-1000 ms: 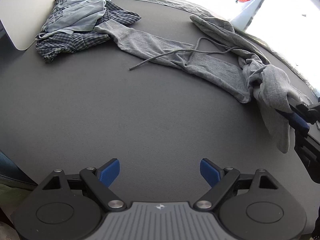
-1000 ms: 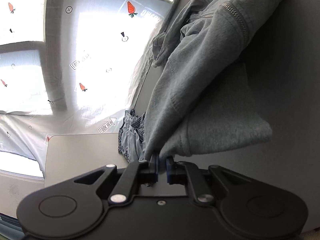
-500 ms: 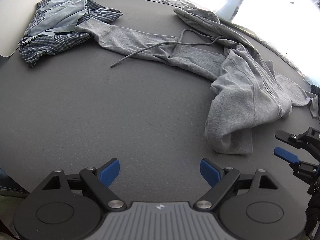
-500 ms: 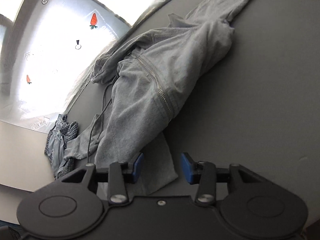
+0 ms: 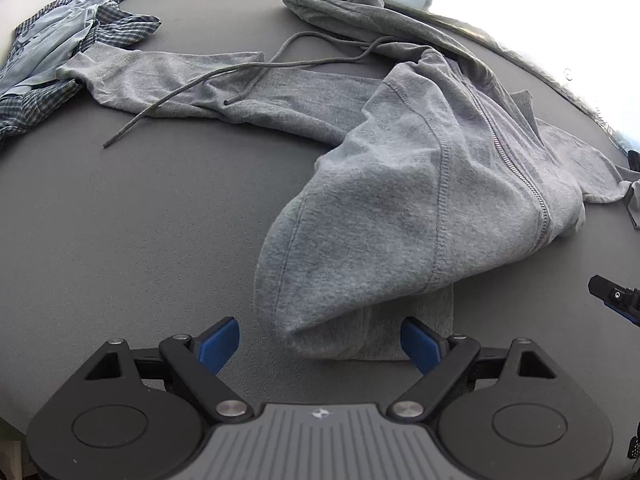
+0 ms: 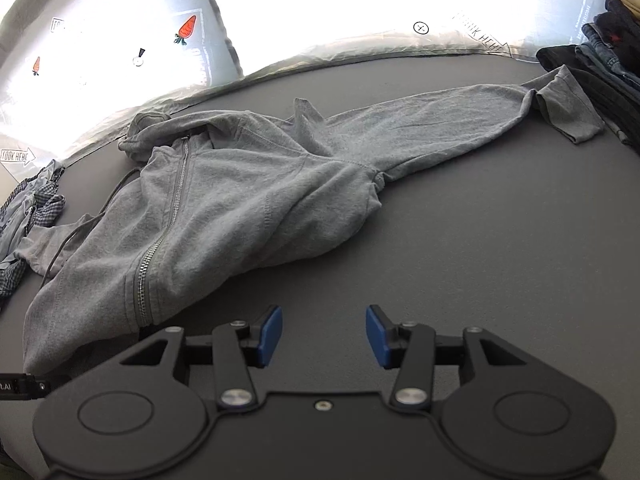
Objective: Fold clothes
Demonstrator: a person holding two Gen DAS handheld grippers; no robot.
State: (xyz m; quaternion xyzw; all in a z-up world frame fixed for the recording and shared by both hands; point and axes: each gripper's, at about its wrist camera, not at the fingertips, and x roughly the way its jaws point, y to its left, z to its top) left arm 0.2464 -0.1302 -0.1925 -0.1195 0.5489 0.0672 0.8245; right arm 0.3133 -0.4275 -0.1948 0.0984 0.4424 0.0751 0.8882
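Observation:
A grey zip-up hoodie [image 5: 400, 208] lies crumpled on the dark grey table [image 5: 140, 220], one sleeve and its drawstring [image 5: 192, 84] stretched to the left. My left gripper [image 5: 319, 328] stands open low over the table, and the hoodie's near hem corner lies between its blue pads, untouched. In the right wrist view the hoodie [image 6: 240, 200] spreads to the left, its other sleeve [image 6: 460, 120] reaching to the back right. My right gripper [image 6: 324, 316] is over bare table [image 6: 480, 260] to the right of the hem, its jaws opening with nothing between them.
A heap of plaid and pale blue clothes [image 5: 48, 52] sits at the table's far left. A stack of dark folded garments [image 6: 600, 52] stands at the back right. Bright white sheeting with carrot stickers [image 6: 186, 28] lies beyond the far edge.
My right gripper let go of the hoodie, opened, rolled upright and drew off to the right; the hoodie dropped onto the table. My left gripper moved up to the hoodie's near hem.

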